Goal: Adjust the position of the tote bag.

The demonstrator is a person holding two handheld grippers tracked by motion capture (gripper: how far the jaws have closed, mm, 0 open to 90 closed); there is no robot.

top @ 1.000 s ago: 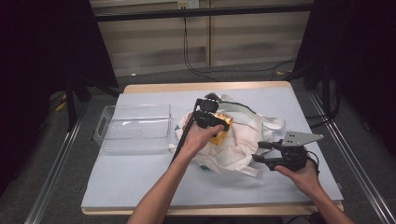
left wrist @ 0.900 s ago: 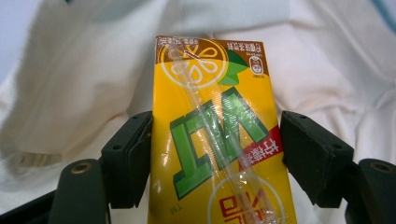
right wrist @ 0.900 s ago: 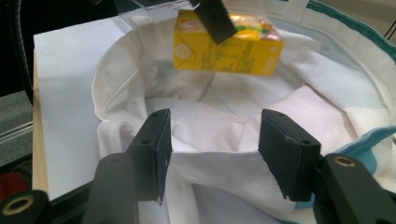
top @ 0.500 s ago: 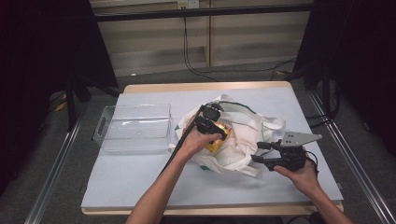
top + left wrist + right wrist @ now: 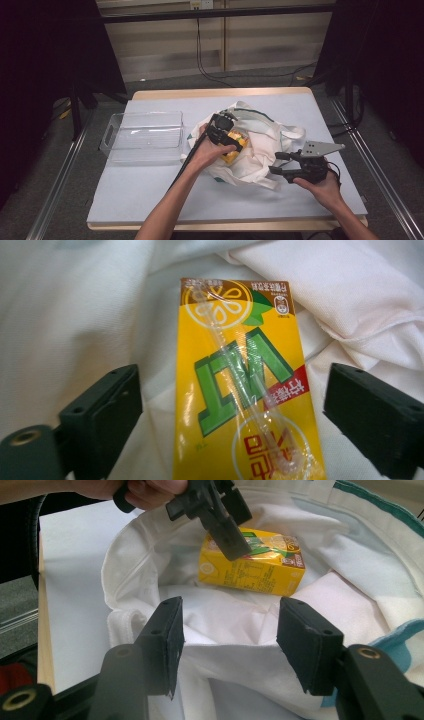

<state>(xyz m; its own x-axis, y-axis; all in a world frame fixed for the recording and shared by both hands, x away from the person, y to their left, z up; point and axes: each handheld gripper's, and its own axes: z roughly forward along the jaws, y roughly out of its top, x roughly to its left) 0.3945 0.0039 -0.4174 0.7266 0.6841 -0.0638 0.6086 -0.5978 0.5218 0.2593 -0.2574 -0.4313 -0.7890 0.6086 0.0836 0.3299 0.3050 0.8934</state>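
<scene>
Clear plastic tray (image 5: 144,135): on the left part of the desk (image 5: 150,200), near its left edge, well apart from both grippers; a handle cut-out faces left.

Left gripper (image 5: 229,136): held in the person's left hand (image 5: 210,152), pointed down into the open mouth of the bag. In the left gripper view its fingers (image 5: 102,412) stand spread on either side of the juice carton with white cloth showing in the gaps on both sides, so the pads do not press on the carton; the fingers have just been opening, and the carton lies released between them.

Juice carton (image 5: 245,385): yellow with a brown top band, green lettering and a wrapped straw on its face. It lies on its side inside the bag, on the white cloth, seen in the right gripper view (image 5: 252,562) just beneath the left gripper's fingers.

White cloth bag (image 5: 260,145): crumpled at the middle of the desk, with teal trim along the rim and its mouth open upward.

Right gripper (image 5: 282,163): held in the person's right hand (image 5: 320,185), at the bag's right side. In the right gripper view its fingers (image 5: 167,640) clench a fold of the bag's rim, holding the mouth open.
</scene>
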